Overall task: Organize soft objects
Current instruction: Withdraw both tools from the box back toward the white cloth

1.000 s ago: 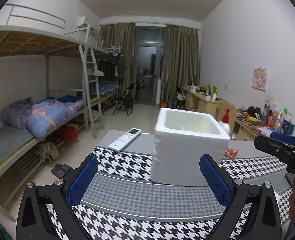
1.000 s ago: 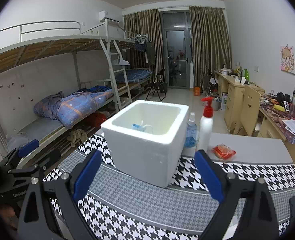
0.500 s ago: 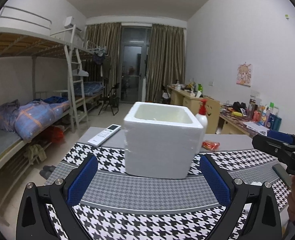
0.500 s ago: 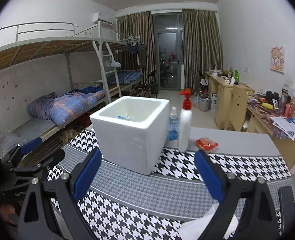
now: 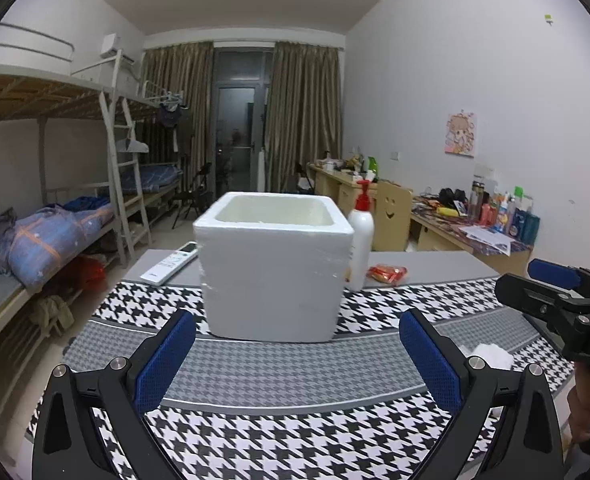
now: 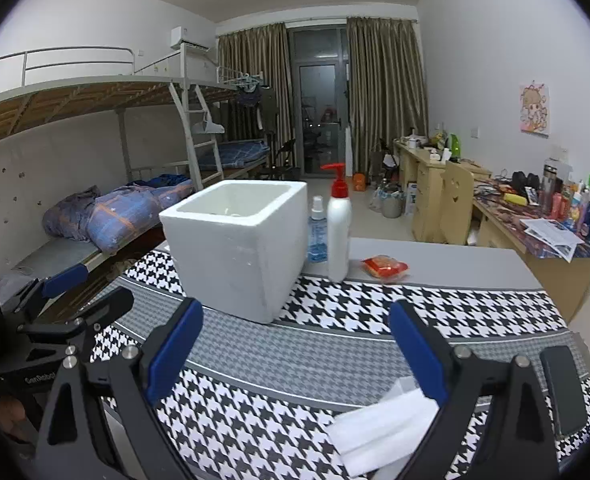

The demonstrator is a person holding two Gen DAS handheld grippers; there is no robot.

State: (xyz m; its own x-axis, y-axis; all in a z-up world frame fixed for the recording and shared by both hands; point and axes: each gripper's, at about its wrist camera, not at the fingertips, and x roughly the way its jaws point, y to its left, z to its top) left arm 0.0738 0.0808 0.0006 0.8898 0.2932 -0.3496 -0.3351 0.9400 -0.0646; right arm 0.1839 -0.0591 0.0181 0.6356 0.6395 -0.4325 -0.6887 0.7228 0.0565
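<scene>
Holding both tongs above the black-and-white houndstooth cloth that covers the grey table, I see the left tongs with their blue-padded jaws spread wide and nothing between them. The right tongs are likewise spread wide and empty. The open white foam box stands upright on the cloth straight ahead of the left tongs, and ahead and slightly left of the right tongs. Just right of the box, touching or nearly touching it, stands a white pump bottle with a red top, with a small clear blue spray bottle behind it. An orange-red plastic packet lies on the bare table right of the pump bottle, well ahead of the right tongs. A white remote control lies on the table left of the box. The soft item, a folded white tissue or cloth, lies on the cloth directly beneath the right finger of the right tongs, not gripped. A dark flat phone-like object lies at the right of those tongs. A person's hand holds the right tongs' handle.
</scene>
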